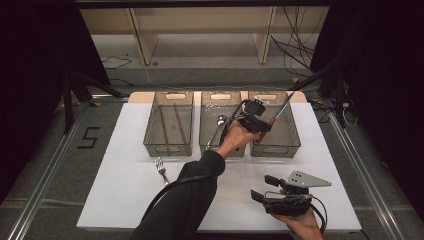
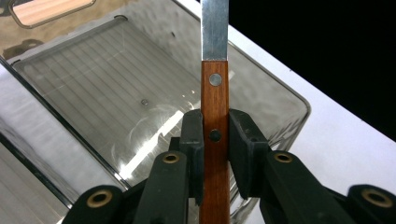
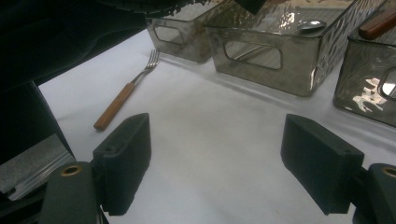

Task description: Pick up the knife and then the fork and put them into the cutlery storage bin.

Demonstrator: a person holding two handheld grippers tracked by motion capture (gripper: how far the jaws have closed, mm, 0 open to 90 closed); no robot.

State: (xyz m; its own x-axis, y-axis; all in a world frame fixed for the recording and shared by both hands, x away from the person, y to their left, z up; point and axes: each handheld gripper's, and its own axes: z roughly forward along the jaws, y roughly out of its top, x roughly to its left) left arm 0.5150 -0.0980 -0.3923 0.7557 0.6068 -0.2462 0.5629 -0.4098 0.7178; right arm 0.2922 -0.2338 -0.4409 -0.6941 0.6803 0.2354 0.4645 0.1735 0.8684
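High view: a white table [image 1: 125,200] carries three clear plastic bins in a row along its far edge. A person's left arm in a dark sleeve [image 1: 187,200] reaches from the near edge toward the far right. The left gripper [image 1: 260,122] hangs over the right bin [image 1: 292,142] and pinches a knife [image 1: 274,117] by its wooden handle. The knife is tilted, with the metal blade pointing up and to the far right and the handle end pointing down into the right bin.

The left bin [image 1: 150,142] holds thin sticks lying lengthwise. The middle bin [image 1: 205,140] holds a spoon [image 1: 219,125]. A fork [image 1: 161,169] lies on the table just near the left bin, clear of both grippers.

The right gripper [image 1: 261,187] sits at the near right of the table in the person's right hand [image 1: 300,225], well apart from the bins. Its jaws are spread wide with nothing between them.

Left gripper view: the two black jaws press on either side of the knife's reddish-brown handle [image 2: 215,154], which has two metal rivets. The flat steel blade [image 2: 215,28] rises straight above it. The right bin [image 2: 299,105] lies behind and below the knife.

Right gripper view: the two jaws stand far apart over bare white table [image 3: 210,130]. The fork [image 3: 128,91], with its wooden handle, lies to the far left, and the bins stand along the far side.
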